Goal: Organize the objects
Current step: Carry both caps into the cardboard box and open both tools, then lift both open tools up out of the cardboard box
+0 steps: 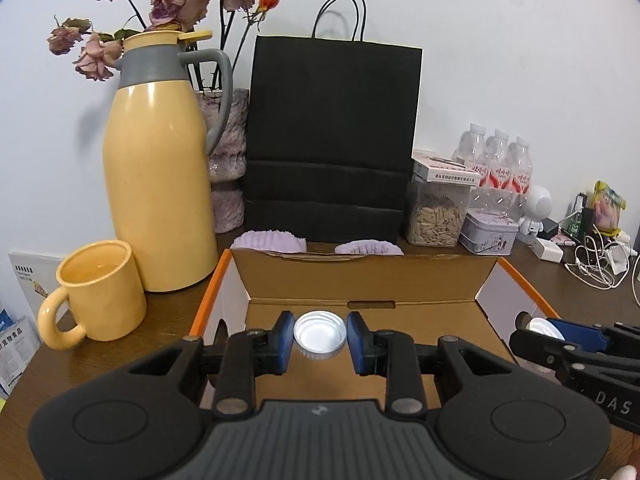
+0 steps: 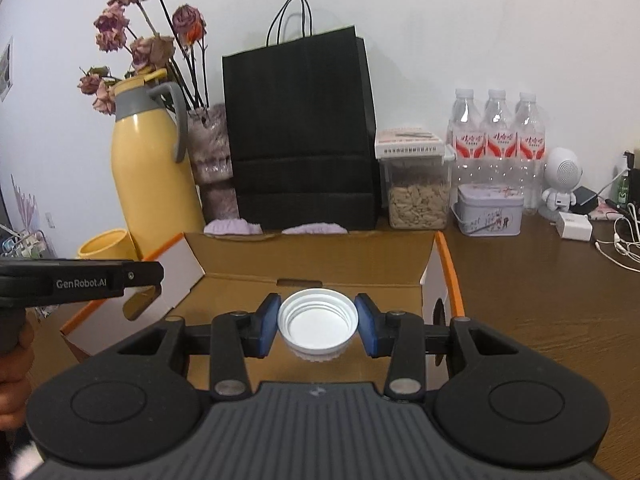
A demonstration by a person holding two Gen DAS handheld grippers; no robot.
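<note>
jug [image 1: 156, 168] – yellow, grey collar | bag [image 1: 332, 140] – black | caps [image 2: 318, 320] – white

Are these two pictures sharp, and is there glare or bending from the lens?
Left wrist view: sharp; glare streaks on the jug; dark corners, and the bag edges bow. Right wrist view: sharp too; the bottles lean outward; the table shines at the right.

Plain white wall [image 2: 460, 20] behind; dark brown wood-grain worktop [image 2: 540, 300] below; soft, even indoor light.
</note>
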